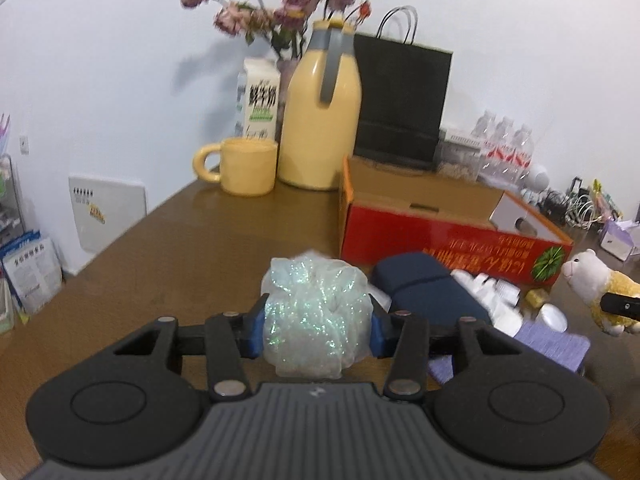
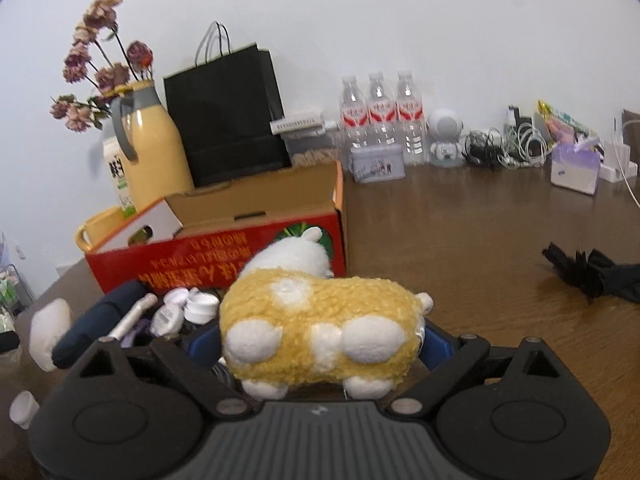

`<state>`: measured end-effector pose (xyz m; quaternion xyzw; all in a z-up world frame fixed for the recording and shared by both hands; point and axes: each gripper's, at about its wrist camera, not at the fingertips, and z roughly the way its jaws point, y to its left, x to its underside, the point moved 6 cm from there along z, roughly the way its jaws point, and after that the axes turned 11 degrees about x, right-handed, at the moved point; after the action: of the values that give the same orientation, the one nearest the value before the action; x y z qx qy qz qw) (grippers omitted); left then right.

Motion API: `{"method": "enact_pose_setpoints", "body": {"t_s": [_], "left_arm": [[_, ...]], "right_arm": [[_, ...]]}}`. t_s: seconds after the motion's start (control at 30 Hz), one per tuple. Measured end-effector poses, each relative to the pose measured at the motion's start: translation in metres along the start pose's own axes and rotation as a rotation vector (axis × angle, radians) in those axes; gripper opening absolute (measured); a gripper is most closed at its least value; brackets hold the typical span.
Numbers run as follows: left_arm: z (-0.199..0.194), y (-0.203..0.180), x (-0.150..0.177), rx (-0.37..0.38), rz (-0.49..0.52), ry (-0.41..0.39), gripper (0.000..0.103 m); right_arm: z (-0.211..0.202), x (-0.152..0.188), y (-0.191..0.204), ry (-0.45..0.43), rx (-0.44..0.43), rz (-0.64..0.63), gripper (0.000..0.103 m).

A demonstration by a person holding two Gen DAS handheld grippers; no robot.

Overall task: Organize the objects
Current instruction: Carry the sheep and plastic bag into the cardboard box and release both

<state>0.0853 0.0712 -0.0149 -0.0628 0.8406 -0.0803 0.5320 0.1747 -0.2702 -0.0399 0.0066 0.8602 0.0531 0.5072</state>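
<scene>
At the back of my desk [image 2: 460,216] stands a yellow jug [image 1: 320,120] beside a black paper bag [image 1: 402,96], dried flowers [image 1: 276,4] behind. Three water bottles [image 2: 380,116] line the wall, a yellow mug [image 1: 244,166] near the jug.

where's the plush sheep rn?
Right wrist view: plush sheep sits between the right gripper pads, just in front of the red box.

"鲜牛奶" on milk carton [image 1: 259,98]
</scene>
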Motion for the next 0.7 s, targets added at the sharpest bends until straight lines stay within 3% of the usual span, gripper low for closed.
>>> {"method": "enact_pose_setpoints", "body": {"t_s": [0.4, 0.7], "left_arm": [[0.043, -0.055, -0.087, 0.075, 0.135, -0.137, 0.047], [0.127, -0.074, -0.122, 0.075, 0.089, -0.110, 0.048]], "right_arm": [[0.011, -0.065, 0.043, -0.147, -0.056, -0.064, 0.095], [0.071, -0.101, 0.084, -0.157, -0.056, -0.079, 0.095]]}}
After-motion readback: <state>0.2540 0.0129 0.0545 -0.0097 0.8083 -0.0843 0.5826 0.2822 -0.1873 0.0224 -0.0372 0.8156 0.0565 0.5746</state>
